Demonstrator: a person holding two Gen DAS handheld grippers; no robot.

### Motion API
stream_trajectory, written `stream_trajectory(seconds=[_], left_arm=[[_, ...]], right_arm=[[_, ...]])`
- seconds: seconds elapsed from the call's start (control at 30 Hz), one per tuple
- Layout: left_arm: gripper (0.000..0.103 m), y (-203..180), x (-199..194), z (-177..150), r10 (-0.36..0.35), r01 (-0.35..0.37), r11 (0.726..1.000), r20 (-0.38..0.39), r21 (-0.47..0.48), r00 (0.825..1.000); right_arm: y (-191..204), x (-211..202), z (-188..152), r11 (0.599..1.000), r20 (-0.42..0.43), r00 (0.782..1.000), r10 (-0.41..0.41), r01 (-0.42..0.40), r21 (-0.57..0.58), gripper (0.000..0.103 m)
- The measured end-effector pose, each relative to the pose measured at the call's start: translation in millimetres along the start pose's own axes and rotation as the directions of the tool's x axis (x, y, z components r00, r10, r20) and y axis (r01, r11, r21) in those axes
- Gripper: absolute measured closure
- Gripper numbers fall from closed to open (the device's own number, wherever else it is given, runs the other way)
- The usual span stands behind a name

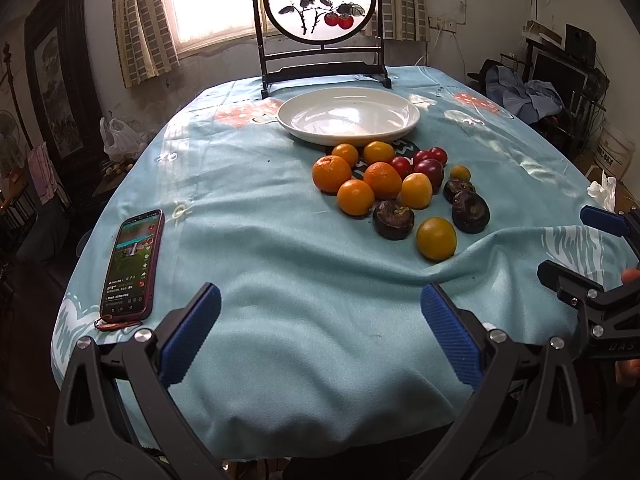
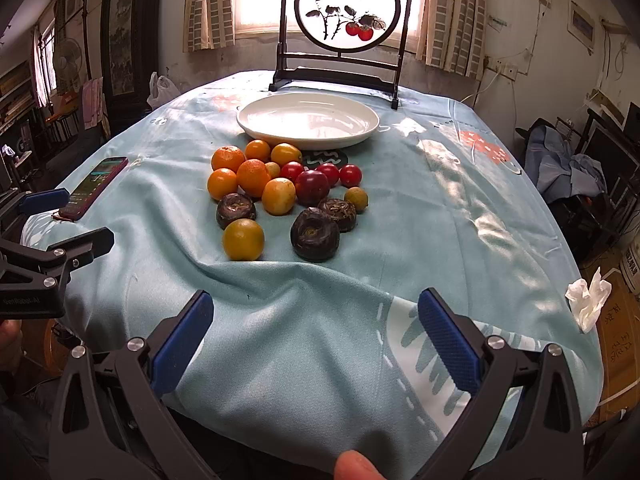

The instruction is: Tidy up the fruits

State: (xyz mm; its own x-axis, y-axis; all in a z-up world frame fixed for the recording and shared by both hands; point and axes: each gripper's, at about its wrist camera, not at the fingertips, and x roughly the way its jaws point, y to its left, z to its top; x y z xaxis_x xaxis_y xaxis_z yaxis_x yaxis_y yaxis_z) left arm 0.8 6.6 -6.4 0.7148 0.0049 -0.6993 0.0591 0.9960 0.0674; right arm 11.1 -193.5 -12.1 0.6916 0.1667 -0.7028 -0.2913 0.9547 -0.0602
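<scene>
A pile of fruit lies on the light blue tablecloth: several oranges (image 1: 331, 173) (image 2: 253, 177), yellow fruits (image 1: 436, 238) (image 2: 243, 239), red tomatoes (image 1: 429, 171) (image 2: 312, 187) and dark brown water chestnuts (image 1: 393, 219) (image 2: 315, 233). An empty white plate (image 1: 348, 115) (image 2: 307, 119) sits just behind the pile. My left gripper (image 1: 320, 330) is open and empty, near the table's front edge. My right gripper (image 2: 316, 336) is open and empty, also near the front edge, and shows at the right of the left wrist view (image 1: 592, 240).
A smartphone (image 1: 133, 264) (image 2: 96, 186) with a lit screen lies at the table's left. A round painted screen on a dark stand (image 1: 322, 20) (image 2: 344, 24) stands behind the plate. A crumpled tissue (image 2: 588, 300) lies at the right edge. The cloth is wrinkled near the front.
</scene>
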Motion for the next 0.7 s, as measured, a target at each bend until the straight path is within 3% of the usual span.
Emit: stream_trajectory(seconds=[0.7], left_arm=[[0.002,0.0,0.6,0.0,0.0,0.0,1.0,-0.003,0.002,1.0]], right_arm=[[2.7,0.8,-1.8,1.0,0.002,1.0,0.01,-0.01,-0.001,0.001]])
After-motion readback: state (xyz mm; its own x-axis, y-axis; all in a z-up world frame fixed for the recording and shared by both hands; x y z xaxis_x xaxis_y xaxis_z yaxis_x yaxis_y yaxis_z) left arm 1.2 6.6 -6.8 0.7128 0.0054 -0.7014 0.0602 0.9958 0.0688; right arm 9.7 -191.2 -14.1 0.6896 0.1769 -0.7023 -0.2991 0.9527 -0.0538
